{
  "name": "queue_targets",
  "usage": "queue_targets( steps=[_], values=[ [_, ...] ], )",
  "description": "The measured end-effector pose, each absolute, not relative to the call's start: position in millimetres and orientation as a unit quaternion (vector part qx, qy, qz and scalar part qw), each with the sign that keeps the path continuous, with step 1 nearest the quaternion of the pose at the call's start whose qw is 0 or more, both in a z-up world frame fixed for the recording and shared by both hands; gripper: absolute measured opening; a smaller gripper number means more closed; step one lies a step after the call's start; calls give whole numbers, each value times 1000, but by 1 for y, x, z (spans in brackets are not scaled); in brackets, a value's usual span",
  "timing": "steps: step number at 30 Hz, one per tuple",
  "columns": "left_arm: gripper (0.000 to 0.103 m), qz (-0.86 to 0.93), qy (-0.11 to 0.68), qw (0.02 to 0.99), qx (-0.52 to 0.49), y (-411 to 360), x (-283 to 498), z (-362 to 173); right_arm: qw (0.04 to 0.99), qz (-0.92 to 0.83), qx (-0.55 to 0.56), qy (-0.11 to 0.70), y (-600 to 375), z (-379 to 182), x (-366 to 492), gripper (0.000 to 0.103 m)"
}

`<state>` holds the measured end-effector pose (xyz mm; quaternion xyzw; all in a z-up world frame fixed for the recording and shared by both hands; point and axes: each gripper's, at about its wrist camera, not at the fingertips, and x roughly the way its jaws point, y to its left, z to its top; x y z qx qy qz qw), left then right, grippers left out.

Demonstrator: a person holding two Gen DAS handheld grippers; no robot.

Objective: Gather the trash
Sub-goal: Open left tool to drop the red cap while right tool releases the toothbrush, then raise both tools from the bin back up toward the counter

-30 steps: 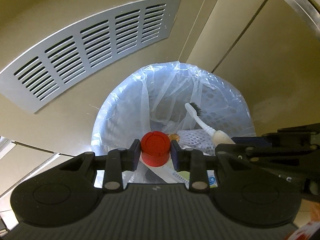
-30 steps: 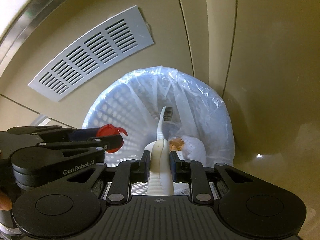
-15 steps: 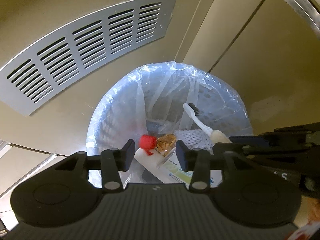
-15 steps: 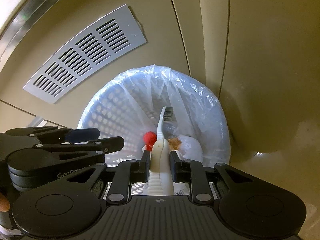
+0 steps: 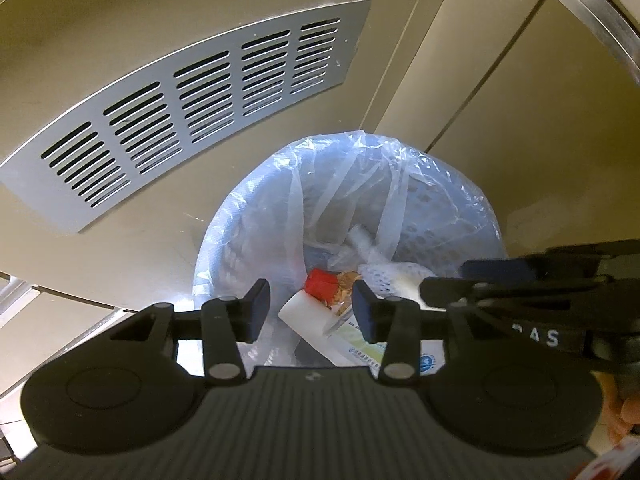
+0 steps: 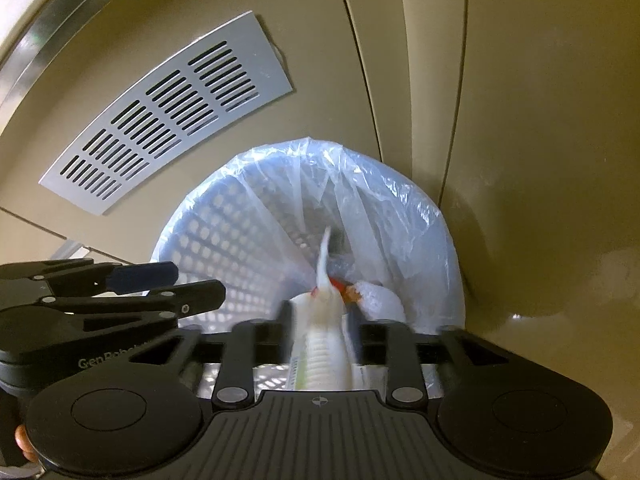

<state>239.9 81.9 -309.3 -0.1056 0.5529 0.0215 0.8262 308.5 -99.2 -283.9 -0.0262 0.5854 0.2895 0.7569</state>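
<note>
Both grippers hang over a white mesh bin (image 5: 440, 200) lined with a clear bag. My left gripper (image 5: 311, 300) is open and holds nothing. Far below it, the red cap (image 5: 320, 281) lies among the trash in the bin. My right gripper (image 6: 321, 320) has its jaws opening. The white toothbrush (image 6: 325, 356) is a blur between them, head down into the bin (image 6: 224, 232), and the pads stand clear of its handle. In the right wrist view the left gripper (image 6: 192, 284) shows at the left edge.
The bin holds a white tube (image 5: 308, 320), a printed wrapper (image 5: 360, 344), a white foam net (image 5: 384, 272) and food scraps. A grey vent grille (image 5: 192, 104) is set in the beige panel behind the bin. Panel seams run to the right. A hand's fingers (image 5: 624, 420) show at the edge.
The left gripper opened and the red cap dropped into the bin. The right gripper, shut on the toothbrush until half a second ago, has now opened and the toothbrush is slipping down.
</note>
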Motion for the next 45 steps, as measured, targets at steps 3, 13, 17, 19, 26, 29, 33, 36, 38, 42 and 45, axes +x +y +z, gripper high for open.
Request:
queue_targets(
  steps=[3, 13, 17, 19, 26, 29, 33, 36, 38, 42, 45],
  values=[
    [40, 22, 552, 826, -109, 82, 238, -308, 761, 291, -31, 579, -101, -282, 308, 51],
    [40, 23, 549, 828, -109, 77, 227, -297, 764, 291, -32, 576, -108, -270, 303, 51],
    [40, 26, 544, 831, -109, 76, 219, -286, 768, 291, -30, 570, -114, -258, 296, 54],
    [40, 28, 541, 833, -113, 75, 215, -278, 769, 292, -26, 567, -117, -251, 291, 56],
    [40, 34, 525, 842, -121, 68, 193, -242, 778, 299, -18, 552, -129, -219, 272, 60],
    [40, 37, 518, 846, -122, 65, 183, -223, 781, 306, -17, 544, -134, -204, 264, 62],
    [40, 43, 508, 852, -121, 61, 169, -197, 782, 318, -8, 535, -142, -182, 253, 65],
    [41, 41, 499, 857, -118, 55, 157, -179, 784, 329, 4, 527, -148, -163, 244, 66],
    [41, 42, 496, 860, -113, 51, 151, -167, 785, 337, 9, 519, -153, -150, 238, 66],
    [41, 43, 480, 869, -109, 42, 140, -142, 793, 348, 15, 499, -166, -123, 228, 66],
    [41, 43, 468, 877, -102, 34, 135, -126, 800, 355, 17, 484, -177, -106, 223, 66]
  ],
)
